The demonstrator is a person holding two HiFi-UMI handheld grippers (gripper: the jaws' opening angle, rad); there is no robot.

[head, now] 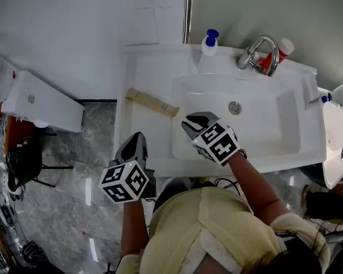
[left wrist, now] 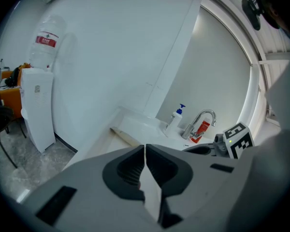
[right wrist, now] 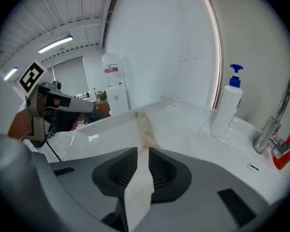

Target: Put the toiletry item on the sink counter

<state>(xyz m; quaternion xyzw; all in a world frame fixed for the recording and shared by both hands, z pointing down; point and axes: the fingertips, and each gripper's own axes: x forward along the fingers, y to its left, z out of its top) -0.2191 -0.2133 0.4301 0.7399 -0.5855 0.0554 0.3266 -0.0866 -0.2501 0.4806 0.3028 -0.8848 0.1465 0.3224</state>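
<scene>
Head view, beige box (head: 151, 102) on white sink counter (head: 144, 73); marble floor (head: 88, 153)

The worktop (head: 142, 76) and sink (head: 277, 124) are smooth, glossy white, like glazed ceramic. The tap (head: 264, 49) is bright polished metal. The pump bottle (head: 207, 51) is smooth white plastic with a blue top. The long box (head: 152, 102) looks like matt tan card. The floor (head: 86, 153) is polished grey stone-look tile that mirrors light. The left gripper (left wrist: 145, 147) and right gripper (right wrist: 142, 149) have fingers of matt grey plastic with dark ribbed pads (right wrist: 121, 171). The person's top (head: 217, 227) is soft, pale yellow cloth.
</scene>
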